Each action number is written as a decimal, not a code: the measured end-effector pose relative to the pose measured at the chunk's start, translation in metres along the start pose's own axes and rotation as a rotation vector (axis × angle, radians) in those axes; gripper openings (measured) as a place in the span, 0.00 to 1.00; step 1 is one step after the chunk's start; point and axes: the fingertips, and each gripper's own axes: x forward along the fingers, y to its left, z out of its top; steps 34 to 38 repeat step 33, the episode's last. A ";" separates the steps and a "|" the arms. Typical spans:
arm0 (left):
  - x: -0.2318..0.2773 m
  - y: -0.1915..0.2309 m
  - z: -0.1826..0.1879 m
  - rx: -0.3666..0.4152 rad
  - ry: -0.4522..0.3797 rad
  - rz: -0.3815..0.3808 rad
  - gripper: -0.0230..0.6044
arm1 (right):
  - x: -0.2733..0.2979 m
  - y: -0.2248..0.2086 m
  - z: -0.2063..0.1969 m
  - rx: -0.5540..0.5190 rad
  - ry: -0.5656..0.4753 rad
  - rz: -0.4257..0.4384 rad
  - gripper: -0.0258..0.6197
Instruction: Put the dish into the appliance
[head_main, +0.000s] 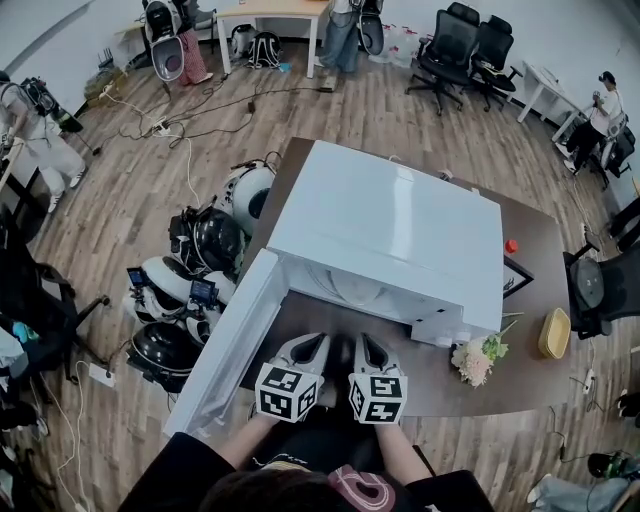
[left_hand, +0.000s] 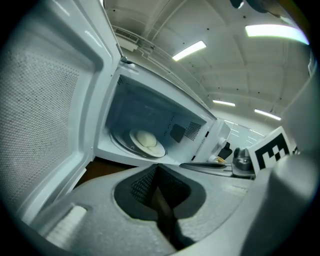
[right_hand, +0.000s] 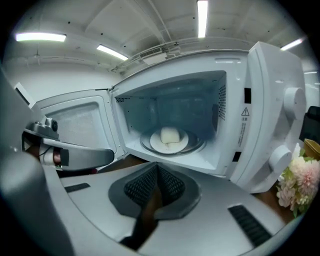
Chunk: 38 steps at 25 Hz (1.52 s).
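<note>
Dish (right_hand: 169, 141): inside the microwave (head_main: 390, 235), on its round tray, with a pale lump of food on it.
Door (head_main: 225, 345): swung open to the left.
Left gripper (head_main: 320, 340): jaws together, holding nothing, near the opening.
Right gripper (head_main: 366, 340): jaws together, empty, just beside the left one.

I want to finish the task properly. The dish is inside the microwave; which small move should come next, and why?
Probably push the open door shut with the left gripper, which is nearest it: the dish already rests on the turntable.
</note>
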 end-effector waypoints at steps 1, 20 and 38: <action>0.000 0.000 -0.001 0.004 0.002 0.000 0.05 | 0.000 0.001 0.000 -0.001 -0.002 -0.001 0.05; 0.006 -0.007 -0.003 0.020 0.009 -0.026 0.05 | 0.001 -0.001 -0.006 0.011 0.018 -0.022 0.05; 0.007 -0.007 0.000 0.021 0.001 -0.017 0.05 | -0.001 -0.005 -0.002 0.034 -0.006 -0.031 0.05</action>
